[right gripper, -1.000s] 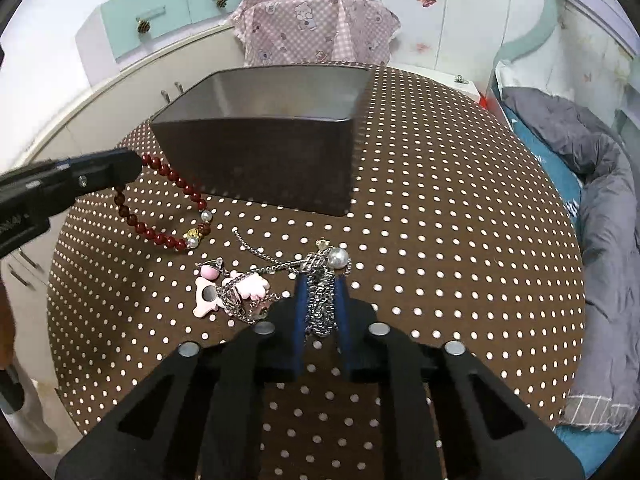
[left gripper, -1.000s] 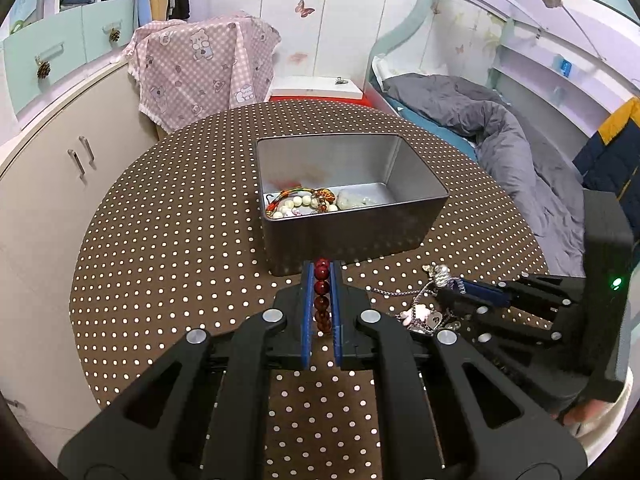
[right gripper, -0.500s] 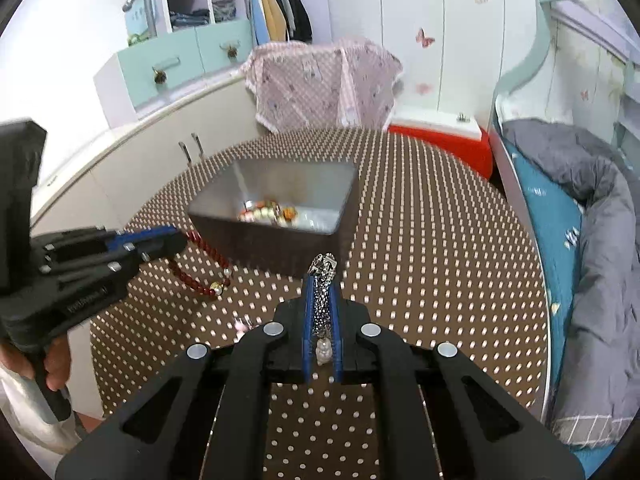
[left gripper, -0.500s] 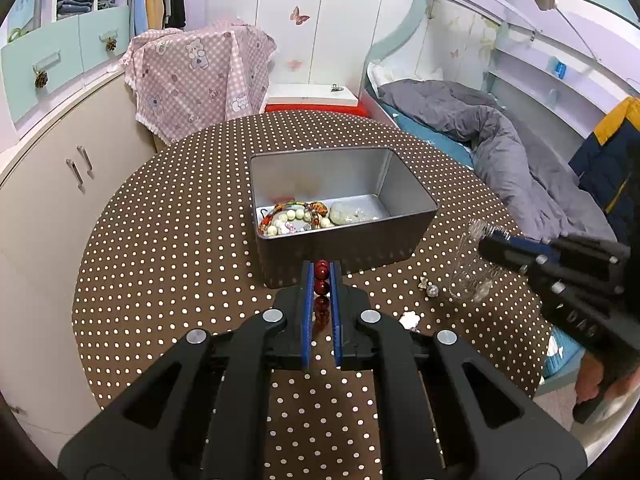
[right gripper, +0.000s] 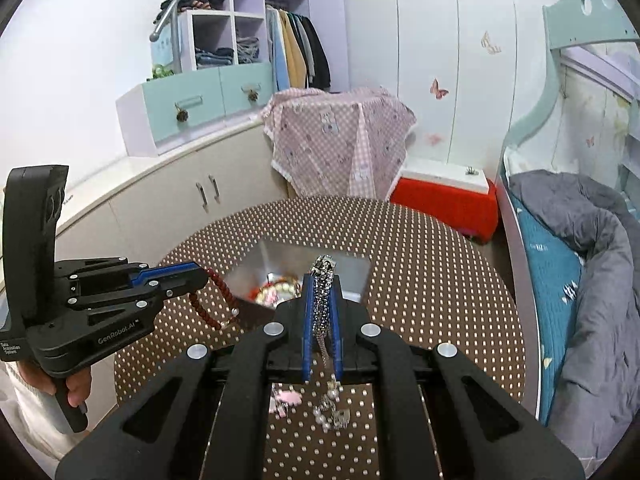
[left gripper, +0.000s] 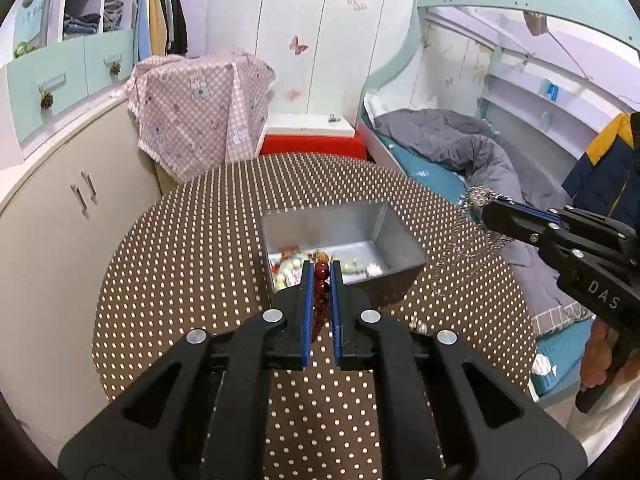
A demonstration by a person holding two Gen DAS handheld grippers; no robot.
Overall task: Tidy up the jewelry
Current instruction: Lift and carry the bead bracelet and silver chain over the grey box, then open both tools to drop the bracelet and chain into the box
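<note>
A silver metal box (left gripper: pixel 400 236) sits on the brown dotted round table (left gripper: pixel 180 264) and holds several beaded pieces (left gripper: pixel 292 268). My left gripper (left gripper: pixel 321 276) is shut on a dark red bead bracelet (left gripper: pixel 321 286), held high above the table near the box's front edge; the bracelet hangs from it in the right wrist view (right gripper: pixel 208 300). My right gripper (right gripper: pixel 321 284) is shut on a silver chain necklace (right gripper: pixel 322 300), raised to the right of the box; its chain dangles in the left wrist view (left gripper: pixel 464 240). A pink charm (right gripper: pixel 290 396) and pearl pendants (right gripper: pixel 330 408) hang below it.
Small loose pieces (left gripper: pixel 416 325) lie on the table right of the box. A cabinet (left gripper: pixel 60 216) stands to the left, a pink cloth-covered object (left gripper: pixel 200 112) and red-and-white box (left gripper: pixel 312 140) beyond the table, a bed with grey duvet (left gripper: pixel 460 152) to the right.
Both grippers have lifted well up off the table, each carrying its piece. The necklace and its charms left the tabletop; the box now looks smaller and farther below.
</note>
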